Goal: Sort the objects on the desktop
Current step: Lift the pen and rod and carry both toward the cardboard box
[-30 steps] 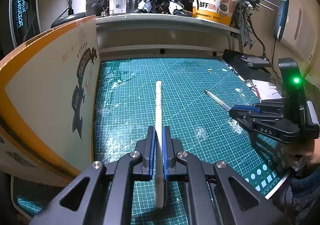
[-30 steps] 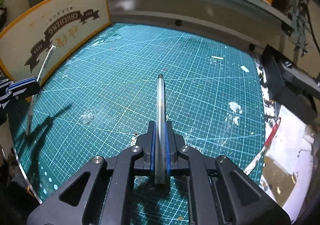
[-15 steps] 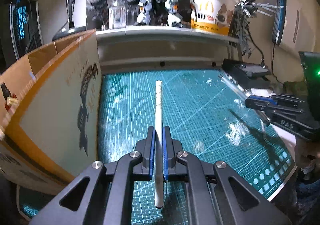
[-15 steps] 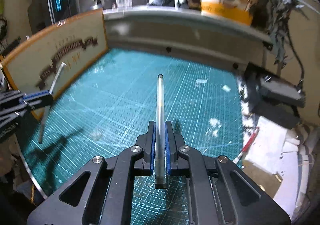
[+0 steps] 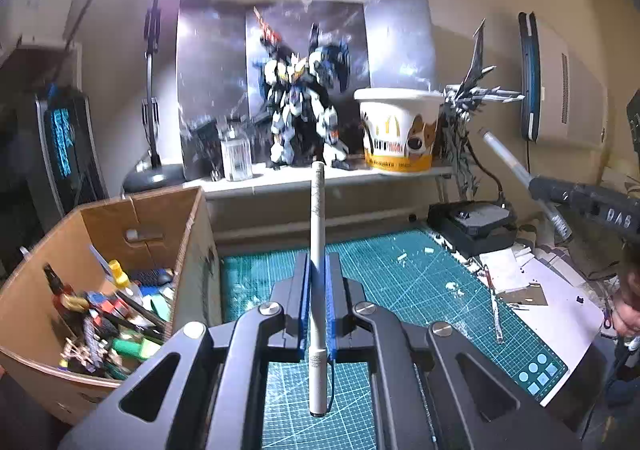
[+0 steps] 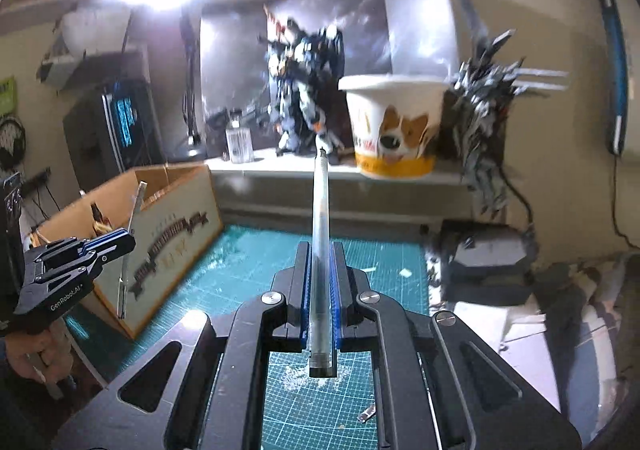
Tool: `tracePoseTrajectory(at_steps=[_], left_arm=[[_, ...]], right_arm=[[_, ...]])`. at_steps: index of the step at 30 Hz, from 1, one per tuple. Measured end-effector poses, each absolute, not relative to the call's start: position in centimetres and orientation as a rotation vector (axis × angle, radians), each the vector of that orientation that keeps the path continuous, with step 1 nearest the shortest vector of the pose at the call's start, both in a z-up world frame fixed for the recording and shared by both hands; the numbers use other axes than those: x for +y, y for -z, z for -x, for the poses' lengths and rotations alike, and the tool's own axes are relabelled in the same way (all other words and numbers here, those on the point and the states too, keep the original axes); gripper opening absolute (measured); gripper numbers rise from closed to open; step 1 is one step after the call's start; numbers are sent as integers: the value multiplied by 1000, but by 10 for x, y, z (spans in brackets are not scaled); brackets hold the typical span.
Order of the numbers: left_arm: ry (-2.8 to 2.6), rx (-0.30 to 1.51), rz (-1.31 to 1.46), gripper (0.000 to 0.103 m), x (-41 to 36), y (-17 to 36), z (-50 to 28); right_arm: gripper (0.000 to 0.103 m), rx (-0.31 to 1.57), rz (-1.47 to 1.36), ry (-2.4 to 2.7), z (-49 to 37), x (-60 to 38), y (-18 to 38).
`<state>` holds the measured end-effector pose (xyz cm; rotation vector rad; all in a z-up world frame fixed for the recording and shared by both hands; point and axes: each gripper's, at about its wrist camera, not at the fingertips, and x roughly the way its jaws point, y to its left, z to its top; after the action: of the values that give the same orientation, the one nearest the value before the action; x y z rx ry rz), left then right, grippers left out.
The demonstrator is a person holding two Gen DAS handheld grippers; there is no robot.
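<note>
1. Left tongs (image 5: 317, 300) clamped on white pen (image 5: 316, 270), aloft; box (image 5: 120, 282) at 9 o'clock.
2. Right tongs (image 6: 320, 292) clamped on clear pen (image 6: 321, 250), aloft over mat (image 6: 248, 262).
3. Risk: long overhang, so a pen could pivot, slip, or clip the box rim.

Teal white-gridded cutting mat (image 5: 400, 282); white pen (image 5: 318, 250); clear-grey pen (image 6: 321, 250); brown cardboard box (image 5: 192, 234); bucket (image 5: 398, 129) white, possibly yellow-banded.

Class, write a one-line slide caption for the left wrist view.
Left gripper holds a white pen beside an open cardboard box.
</note>
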<state>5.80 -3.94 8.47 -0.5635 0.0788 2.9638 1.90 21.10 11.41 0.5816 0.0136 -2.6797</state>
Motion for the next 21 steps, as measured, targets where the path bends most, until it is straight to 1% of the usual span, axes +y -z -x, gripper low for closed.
tracePoseTrajectory(at_steps=[2,4,21], left_arm=[[-2956,58,538,7,-42,-91,-66],[-2960,57,510,7,-44,-94,-74],[-3013,48,485,7,-63,-104,-94]], right_arm=[[8,-53,-543,2673,-29,217,-123],[8,-72,-519,2679,-39,218,-129],[8,7,-522,2729,-59,208,-133]])
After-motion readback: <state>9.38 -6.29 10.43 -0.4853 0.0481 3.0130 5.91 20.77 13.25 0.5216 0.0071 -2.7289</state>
